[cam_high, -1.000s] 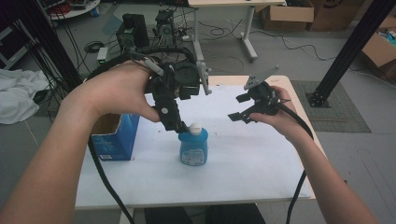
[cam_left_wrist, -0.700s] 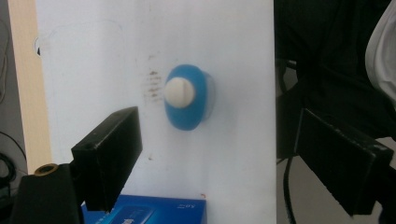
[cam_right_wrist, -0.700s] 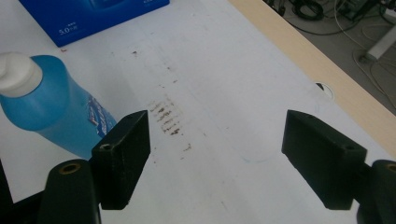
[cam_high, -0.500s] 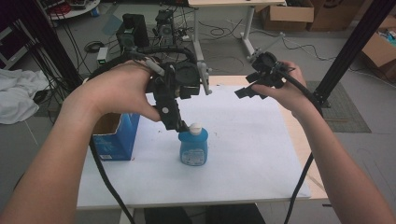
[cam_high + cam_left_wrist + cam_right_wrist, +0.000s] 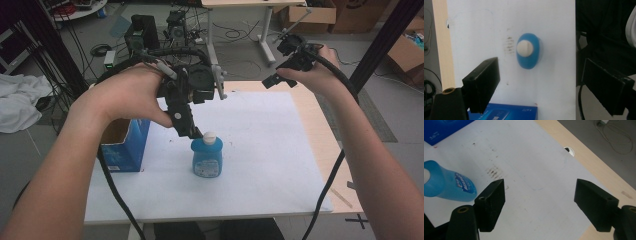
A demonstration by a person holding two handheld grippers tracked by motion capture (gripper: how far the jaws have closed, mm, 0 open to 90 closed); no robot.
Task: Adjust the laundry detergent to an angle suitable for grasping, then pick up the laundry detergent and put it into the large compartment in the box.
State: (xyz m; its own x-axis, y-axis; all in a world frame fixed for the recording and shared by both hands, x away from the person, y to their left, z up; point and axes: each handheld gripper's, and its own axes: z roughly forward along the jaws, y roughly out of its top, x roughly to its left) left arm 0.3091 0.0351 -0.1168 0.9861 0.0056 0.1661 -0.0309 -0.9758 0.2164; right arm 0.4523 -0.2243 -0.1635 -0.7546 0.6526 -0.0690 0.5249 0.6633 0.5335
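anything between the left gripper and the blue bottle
Nothing: in the left gripper view the left gripper hangs open above the blue bottle, with bare white table sheet around it.

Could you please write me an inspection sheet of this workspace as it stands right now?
Surface: white sheet covering a wooden table; dark smudges on the sheet near the bottle.
Job's things: blue bottle with a white cap, upright on the sheet; blue box at the sheet's left edge, its top open.
Clutter: nothing seen on the sheet besides these.
Grippers: left gripper points down above the bottle, jaws open, nothing between them; right gripper is raised over the table's far right, jaws apart though they have just been closing, nothing held.
Cables: a black cable trails from each gripper over the table's near edge.
Surroundings: cardboard boxes, equipment and loose cables on the floor, white cloth at left.
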